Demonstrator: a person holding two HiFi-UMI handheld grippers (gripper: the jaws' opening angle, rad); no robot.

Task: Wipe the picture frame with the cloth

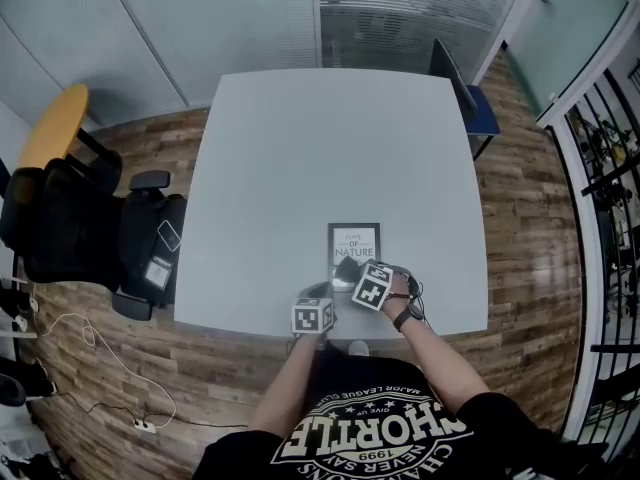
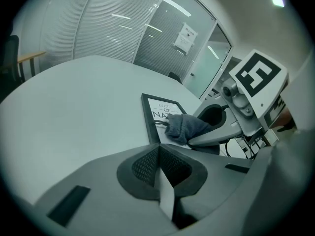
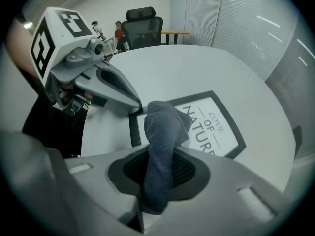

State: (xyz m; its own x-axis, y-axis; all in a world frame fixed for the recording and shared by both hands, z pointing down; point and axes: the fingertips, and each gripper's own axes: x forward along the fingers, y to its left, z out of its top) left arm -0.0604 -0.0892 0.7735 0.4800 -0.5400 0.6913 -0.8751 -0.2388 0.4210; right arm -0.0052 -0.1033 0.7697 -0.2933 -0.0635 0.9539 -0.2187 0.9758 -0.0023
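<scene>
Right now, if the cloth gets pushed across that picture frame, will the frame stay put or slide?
It may well slide: the picture frame lies flat on a smooth table and looks thin, likely light. Lying flat, it shouldn't tip. The left hand-held gripper near its corner could steady it.

A picture frame [image 1: 354,240] lies on the table [image 1: 300,168] (near its front edge); the right gripper [image 1: 358,276] holds a dark cloth [image 1: 346,270] at its lower edge.

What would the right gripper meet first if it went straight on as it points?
The right gripper, shut on the grey fabric cloth, would likely meet the black-rimmed picture frame lying flat ahead.
</scene>
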